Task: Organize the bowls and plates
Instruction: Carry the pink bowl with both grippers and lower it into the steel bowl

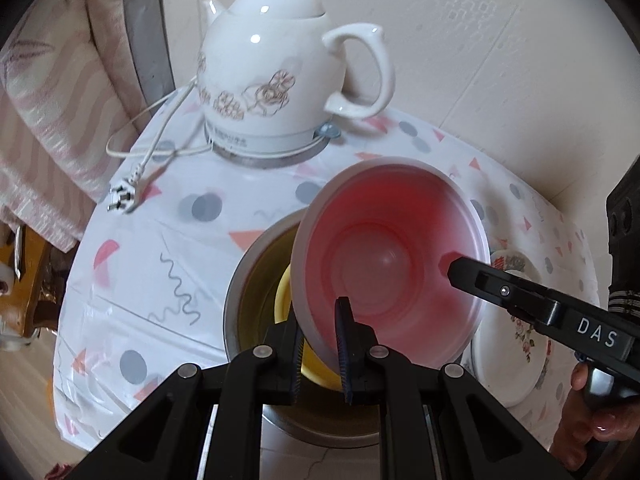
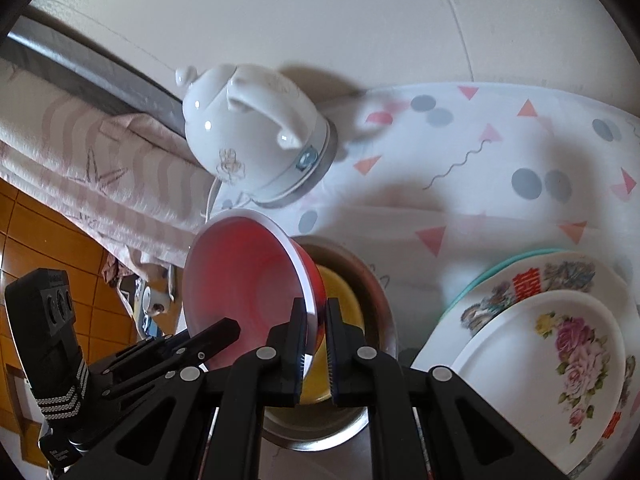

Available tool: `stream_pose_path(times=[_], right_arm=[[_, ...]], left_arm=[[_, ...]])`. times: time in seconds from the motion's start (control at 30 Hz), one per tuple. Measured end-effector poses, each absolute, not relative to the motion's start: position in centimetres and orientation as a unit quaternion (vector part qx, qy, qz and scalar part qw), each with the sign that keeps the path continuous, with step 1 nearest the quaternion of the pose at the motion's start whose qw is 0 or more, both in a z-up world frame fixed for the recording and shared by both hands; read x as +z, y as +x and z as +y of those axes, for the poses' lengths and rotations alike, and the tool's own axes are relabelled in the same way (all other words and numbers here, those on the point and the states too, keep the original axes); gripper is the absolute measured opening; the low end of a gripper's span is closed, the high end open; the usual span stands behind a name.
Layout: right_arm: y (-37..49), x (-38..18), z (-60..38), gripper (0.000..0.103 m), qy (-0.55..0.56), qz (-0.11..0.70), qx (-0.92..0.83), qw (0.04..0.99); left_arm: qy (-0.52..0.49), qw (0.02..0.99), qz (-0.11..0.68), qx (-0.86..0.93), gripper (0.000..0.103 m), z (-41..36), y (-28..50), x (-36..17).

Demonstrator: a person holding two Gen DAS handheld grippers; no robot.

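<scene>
A red bowl with a white rim [image 1: 392, 256] hangs tilted above a steel bowl [image 1: 248, 280] that holds a yellow bowl [image 1: 285, 296]. My left gripper [image 1: 320, 354] is shut on the red bowl's near rim. My right gripper [image 2: 314, 344] is shut on the red bowl's rim [image 2: 240, 280] on the opposite side; it shows in the left wrist view [image 1: 520, 300] reaching in from the right. The steel bowl [image 2: 360, 276] and yellow bowl [image 2: 340, 296] lie under it. The left gripper's finger [image 2: 216, 334] shows at lower left.
A white electric kettle [image 1: 276, 76] with cord and plug [image 1: 124, 198] stands at the table's back. Stacked floral plates [image 2: 560, 340] lie at the right, also in the left wrist view [image 1: 516, 344]. A striped cloth [image 1: 52, 120] hangs left of the patterned tablecloth [image 1: 160, 248].
</scene>
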State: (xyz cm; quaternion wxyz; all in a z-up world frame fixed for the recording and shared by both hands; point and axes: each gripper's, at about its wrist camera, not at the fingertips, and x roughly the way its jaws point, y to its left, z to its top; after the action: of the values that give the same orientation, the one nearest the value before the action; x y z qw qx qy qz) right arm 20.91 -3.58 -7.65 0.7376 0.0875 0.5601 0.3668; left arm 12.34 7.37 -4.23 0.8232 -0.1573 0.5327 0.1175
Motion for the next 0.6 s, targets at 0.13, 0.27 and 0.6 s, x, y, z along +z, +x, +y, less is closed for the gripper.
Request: stream_pose_path(times=[0.13,0.27,0.6], right_arm=[[20.8,-8.2,-3.3,0.009,0.086,0.570,0.366,0.731],[20.6,-8.5,-3.0,0.010,0.082,0.575,0.366,0.727],[20.7,-9.3,-2.6,0.011,0.074,0.588,0.361,0.720]], left_arm=[[-0.160,0.822,0.533,0.124,0.015,7.6,12.0,-4.5],[-0.160,0.820,0.534,0.128,0.015,7.8,11.9,-4.6],[-0.155,0.814,0.543,0.133,0.015,7.9,11.9,-5.6]])
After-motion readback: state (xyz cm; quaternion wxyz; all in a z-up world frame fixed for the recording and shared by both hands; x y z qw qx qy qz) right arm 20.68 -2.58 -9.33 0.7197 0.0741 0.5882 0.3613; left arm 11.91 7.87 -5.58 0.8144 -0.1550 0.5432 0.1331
